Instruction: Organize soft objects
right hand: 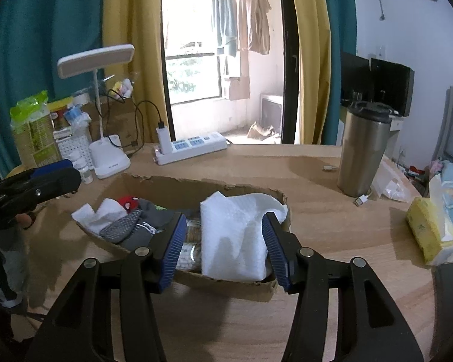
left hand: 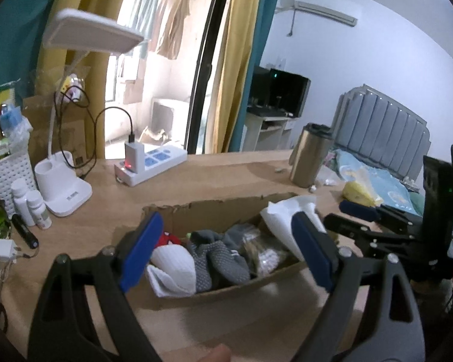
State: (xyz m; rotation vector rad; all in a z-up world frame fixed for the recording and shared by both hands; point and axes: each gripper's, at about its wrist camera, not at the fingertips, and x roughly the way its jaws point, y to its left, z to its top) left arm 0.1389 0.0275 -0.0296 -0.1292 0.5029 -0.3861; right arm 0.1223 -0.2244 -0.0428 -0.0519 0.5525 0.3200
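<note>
- Left wrist view: left gripper (left hand: 226, 253) held over the near edge of the box (left hand: 214, 208), fingers spread wide, nothing between them.
- Box sits on the desk (left hand: 226, 169), open top. Inside, from the left: red toy (left hand: 169, 239), white sock (left hand: 173, 267), grey socks (left hand: 219, 259), a clear packet, then a white towel (left hand: 284, 220) standing at the right end.
- Right gripper (left hand: 356, 211) visible at the right, beside the towel end of the box; from this view cannot tell how its jaws stand.
- Right wrist view: right gripper (right hand: 225, 252) straddles the towel (right hand: 235, 235); fingers apart, one on each side of it, not clearly pressing. Judged open, no grip.
- Left gripper (right hand: 49, 170) shows at the left edge, above the sock end of the box (right hand: 202, 185).
- Step in hand, as judged: soft items are mostly in the box; the towel is either just placed or about to be pinched and tucked.
- Next move calls for closing gently on the towel without crushing the fold, or backing out without dragging it over the torn rim.
- Surface: pale wood desk (right hand: 317, 226), uncluttered around the box.
- Room: lamp (right hand: 105, 138), power strip (right hand: 193, 147), steel tumbler (right hand: 362, 154), yellow tissue pack (right hand: 428, 229); curtains, balcony with hung laundry, bed at the right.
</note>
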